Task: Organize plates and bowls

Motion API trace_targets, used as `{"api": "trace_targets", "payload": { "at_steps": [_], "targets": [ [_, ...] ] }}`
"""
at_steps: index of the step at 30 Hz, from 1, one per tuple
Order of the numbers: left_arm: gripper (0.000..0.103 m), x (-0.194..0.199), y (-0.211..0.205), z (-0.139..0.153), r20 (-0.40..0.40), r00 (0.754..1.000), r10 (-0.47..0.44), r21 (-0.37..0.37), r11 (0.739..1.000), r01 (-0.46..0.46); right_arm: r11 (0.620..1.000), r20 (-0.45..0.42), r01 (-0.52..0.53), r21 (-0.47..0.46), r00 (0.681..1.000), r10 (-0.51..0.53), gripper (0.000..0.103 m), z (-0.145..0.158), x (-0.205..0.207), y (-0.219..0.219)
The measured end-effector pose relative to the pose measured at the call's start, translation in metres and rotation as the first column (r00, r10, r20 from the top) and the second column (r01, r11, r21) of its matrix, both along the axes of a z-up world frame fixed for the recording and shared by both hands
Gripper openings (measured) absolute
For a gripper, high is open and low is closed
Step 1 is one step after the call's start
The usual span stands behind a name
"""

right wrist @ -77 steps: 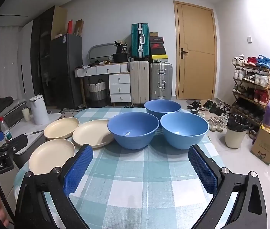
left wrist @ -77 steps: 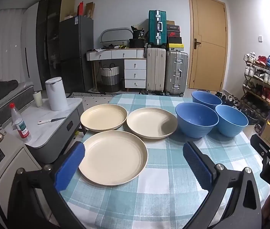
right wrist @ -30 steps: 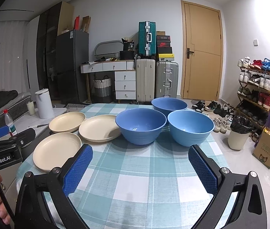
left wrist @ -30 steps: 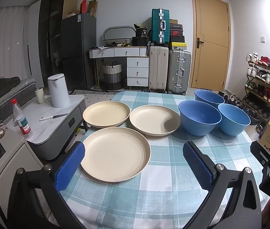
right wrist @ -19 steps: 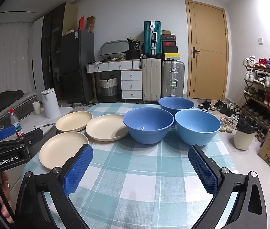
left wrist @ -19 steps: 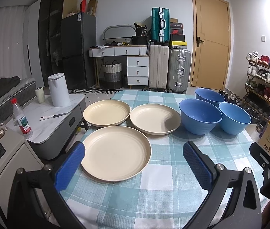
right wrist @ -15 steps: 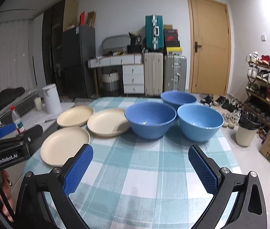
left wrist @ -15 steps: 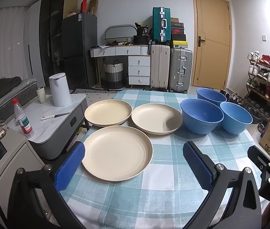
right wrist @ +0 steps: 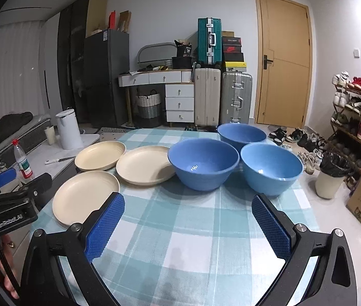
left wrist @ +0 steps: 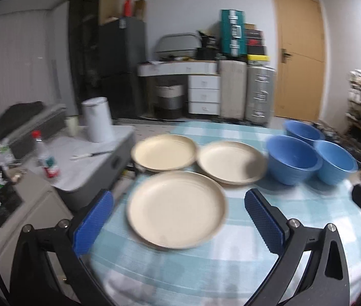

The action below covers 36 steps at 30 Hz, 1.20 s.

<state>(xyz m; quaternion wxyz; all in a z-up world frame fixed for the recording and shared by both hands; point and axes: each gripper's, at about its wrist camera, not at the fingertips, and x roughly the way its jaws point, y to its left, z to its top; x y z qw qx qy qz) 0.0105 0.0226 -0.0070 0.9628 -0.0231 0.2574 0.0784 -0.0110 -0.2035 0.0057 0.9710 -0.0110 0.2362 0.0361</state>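
Note:
Three cream plates lie flat on the checked table: a near one (left wrist: 176,207) (right wrist: 86,197), a far left one (left wrist: 164,151) (right wrist: 100,155) and a middle one (left wrist: 231,162) (right wrist: 144,164). Three blue bowls stand upright to their right: a near left one (left wrist: 292,162) (right wrist: 203,162), a near right one (left wrist: 336,160) (right wrist: 271,167) and a far one (left wrist: 303,131) (right wrist: 241,133). My left gripper (left wrist: 178,219) is open and empty, just above the near plate. My right gripper (right wrist: 188,221) is open and empty, short of the bowls.
The table (right wrist: 180,229) has a teal checked cloth. A grey side cabinet (left wrist: 96,158) to the left holds a white kettle (left wrist: 96,119), a bottle (left wrist: 45,158) and a knife. A bin (right wrist: 333,176) and shoe rack (right wrist: 353,112) stand on the right.
My left gripper has moved forward and a little left toward the near plate; its view is blurred by motion. My right gripper has shifted slightly. Plates and bowls have not moved.

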Motion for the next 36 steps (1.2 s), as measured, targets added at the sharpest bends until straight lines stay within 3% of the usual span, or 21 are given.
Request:
{"api": "trace_targets", "payload": {
  "at_steps": [6,10,21,25,29,33,36],
  "targets": [
    [0.103,0.017,0.05,0.015,0.035,0.998,0.047,-0.083,0.996,-0.043,0.996,-0.006,-0.086,0.016,0.996,0.086,0.102,0.022,0.023,0.021],
    [0.103,0.031,0.077,0.021,0.029,1.0,0.011,-0.127,0.992,-0.008,0.99,-0.007,-0.136,0.026,0.991,0.137,0.102,0.037,0.041,0.038],
    [0.103,0.099,0.151,0.022,-0.088,0.992,0.089,-0.132,0.986,-0.1,0.956,-0.061,-0.293,0.036,0.954,0.294,0.102,0.075,0.13,0.111],
    [0.103,0.13,0.172,0.018,-0.109,0.988,0.114,-0.11,0.986,-0.125,0.94,-0.136,-0.34,0.039,0.93,0.342,0.102,0.071,0.175,0.144],
    [0.103,0.169,0.186,0.002,-0.194,0.978,0.072,-0.163,0.981,-0.105,0.927,-0.257,-0.367,0.079,0.891,0.374,0.102,0.051,0.231,0.174],
    [0.103,0.202,0.195,-0.016,-0.258,0.964,0.06,-0.184,0.977,-0.11,0.929,-0.366,-0.326,0.174,0.855,0.369,0.102,0.028,0.288,0.188],
    [0.103,0.225,0.2,-0.029,-0.308,0.95,0.055,-0.184,0.976,-0.116,0.926,-0.397,-0.316,0.206,0.838,0.375,0.102,0.017,0.321,0.195]
  ]
}}
